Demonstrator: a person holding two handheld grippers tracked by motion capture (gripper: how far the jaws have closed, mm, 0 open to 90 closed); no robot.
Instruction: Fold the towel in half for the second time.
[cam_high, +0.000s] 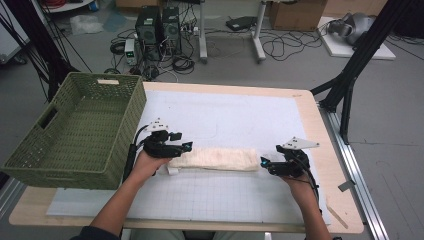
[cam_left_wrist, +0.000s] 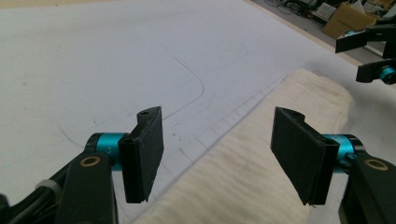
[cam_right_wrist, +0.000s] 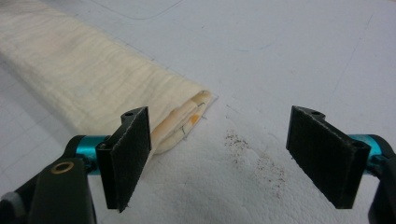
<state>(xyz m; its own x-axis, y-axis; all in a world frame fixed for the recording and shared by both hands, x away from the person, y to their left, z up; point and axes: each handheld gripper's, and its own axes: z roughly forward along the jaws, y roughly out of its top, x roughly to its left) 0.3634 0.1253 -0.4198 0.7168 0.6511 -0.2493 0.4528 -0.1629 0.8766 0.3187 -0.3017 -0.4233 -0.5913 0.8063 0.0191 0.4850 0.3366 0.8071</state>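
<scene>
A cream cloth (cam_high: 215, 159), folded into a long strip, lies flat on the white grid mat (cam_high: 225, 115) in the middle of the table. My left gripper (cam_high: 182, 142) hovers at the strip's left end, its jaws wide apart with nothing pressed between them. From the left gripper view (cam_left_wrist: 217, 158) the cloth (cam_left_wrist: 233, 182) runs away beneath the jaws toward the other gripper (cam_left_wrist: 373, 56). My right gripper (cam_high: 263, 164) sits just off the right end, open. In the right gripper view (cam_right_wrist: 229, 158) the cloth's layered end (cam_right_wrist: 182, 123) lies beside the left pad, apart from both pads.
A green woven basket (cam_high: 125, 125) stands on the table's left side, close to my left hand. Brown specks (cam_right_wrist: 257, 161) dot the mat by the cloth's right end. The wooden table edge (cam_high: 320, 130) runs along the right; cables and computers lie on the floor beyond.
</scene>
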